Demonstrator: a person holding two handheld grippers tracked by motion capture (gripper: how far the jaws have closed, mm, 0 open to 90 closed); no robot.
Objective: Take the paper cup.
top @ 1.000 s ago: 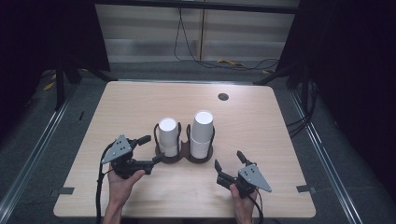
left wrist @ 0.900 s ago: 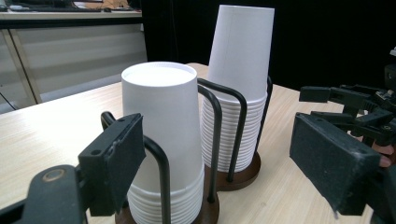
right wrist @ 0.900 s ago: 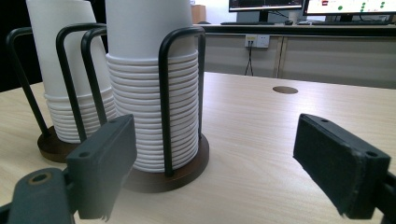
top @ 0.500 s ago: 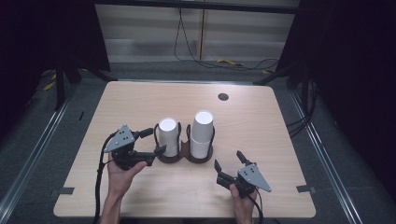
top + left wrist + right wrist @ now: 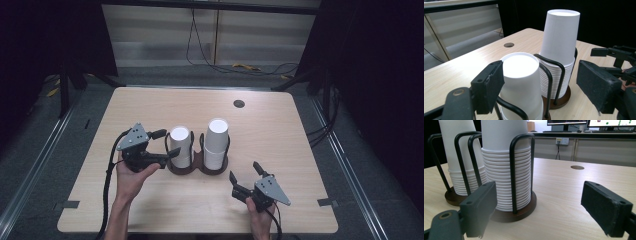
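Two stacks of upside-down white paper cups stand in a dark wire holder (image 5: 197, 167) with round brown bases at mid-table. The left stack (image 5: 180, 145) is shorter than the right stack (image 5: 216, 140). My left gripper (image 5: 169, 143) is open, its jaws reaching around the left side of the left stack. In the left gripper view that stack (image 5: 521, 82) sits between the black pads (image 5: 490, 87), apart from them, with the taller stack (image 5: 559, 40) behind. My right gripper (image 5: 244, 171) rests open on the table, front right of the holder, facing the right stack (image 5: 504, 170) with nothing between its jaws.
A round cable hole (image 5: 239, 103) lies in the wooden tabletop (image 5: 280, 140) at the back right. Bare wood surrounds the holder on all sides. Black cables trail from both grippers toward the front edge. Dark floor and metal rails flank the table.
My left gripper has moved right and forward, closing in on the left cup stack until its open jaws straddle it. The right gripper has stayed put.
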